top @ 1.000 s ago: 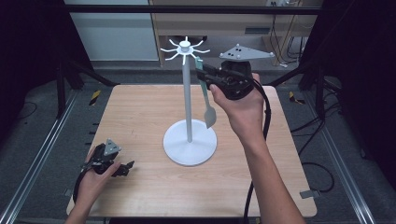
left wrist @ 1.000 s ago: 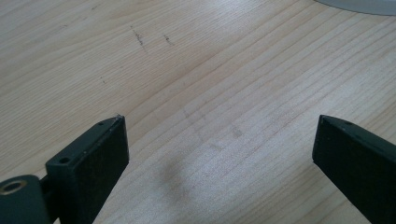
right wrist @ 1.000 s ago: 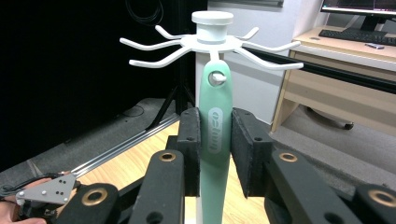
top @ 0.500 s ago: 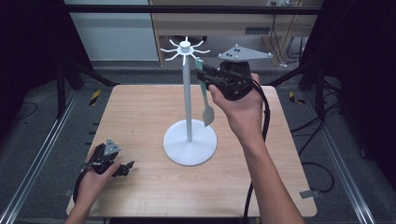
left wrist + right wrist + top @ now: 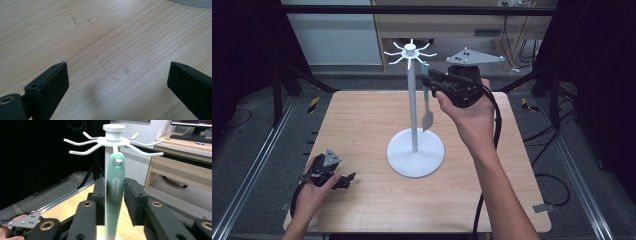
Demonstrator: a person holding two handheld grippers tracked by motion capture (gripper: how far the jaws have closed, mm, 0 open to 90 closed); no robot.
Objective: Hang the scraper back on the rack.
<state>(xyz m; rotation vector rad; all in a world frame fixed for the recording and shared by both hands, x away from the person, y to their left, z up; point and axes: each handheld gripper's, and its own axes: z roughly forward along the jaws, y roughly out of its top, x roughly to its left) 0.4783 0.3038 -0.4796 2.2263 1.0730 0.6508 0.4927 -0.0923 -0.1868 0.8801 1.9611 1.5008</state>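
- One utensil is in play: a green-handled spatula [image 5: 115, 195], hanging blade-down just right of the pole of the white rack [image 5: 413, 100], above centre in the high view.
- Most of the hanging looks done. In the right gripper view, upper centre, the hole at the top of the handle sits over the tip of a hook [image 5: 117, 161], one of the arms fanning out from the rack's cap.
- The right gripper [image 5: 115, 187] has its two black pads on either side of the handle, below the hook. They lie against the green plastic with no gap that I can make out, so I read it as clamped on the spatula. The jaws have just been easing open, with the handle between them.
- In the high view the right gripper [image 5: 432, 80] is held at hook height, upper centre, and the spatula's blade [image 5: 428, 120] hangs free above the round base [image 5: 415, 155].
- The left gripper [image 5: 344, 180] rests in the person's hand on the table [image 5: 362, 115] at lower left, well apart from the rack. In its own view the left gripper [image 5: 117, 75] has its jaws wide apart with bare wood between them.
- Left to do, as I judge it: finish the release, check that the spatula hangs by its own weight, and draw the right gripper back without knocking it off.
- No other utensil lies on the table.
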